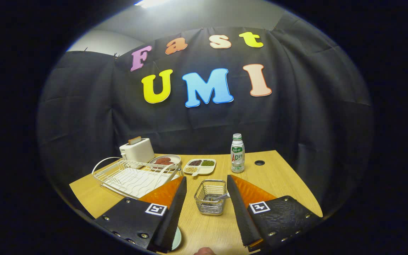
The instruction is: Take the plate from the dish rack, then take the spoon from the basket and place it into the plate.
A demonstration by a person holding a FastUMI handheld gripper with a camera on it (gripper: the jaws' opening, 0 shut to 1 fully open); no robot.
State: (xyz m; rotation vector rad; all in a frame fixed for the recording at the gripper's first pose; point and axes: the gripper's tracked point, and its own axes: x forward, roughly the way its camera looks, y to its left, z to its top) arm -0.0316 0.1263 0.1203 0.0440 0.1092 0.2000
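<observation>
My gripper (207, 178) is open, its two black fingers standing wide apart above the wooden table. A small wire basket (209, 207) stands between the fingers, untouched by either. In it lies a spoon (221, 197), its handle leaning on the basket's right rim near the right finger. A pale plate (177, 239) lies flat on the table close in, mostly hidden under the left finger. The white wire dish rack (133, 177) sits to the left of the left finger and holds nothing.
Behind the rack stand a white toaster (137, 150) and a small plate of food (165, 160). A divided tray of beans (199, 166) and a white bottle (237, 153) stand beyond the basket. A cable hole (259, 163) lies near the bottle. A bit of a hand (204, 251) shows close in.
</observation>
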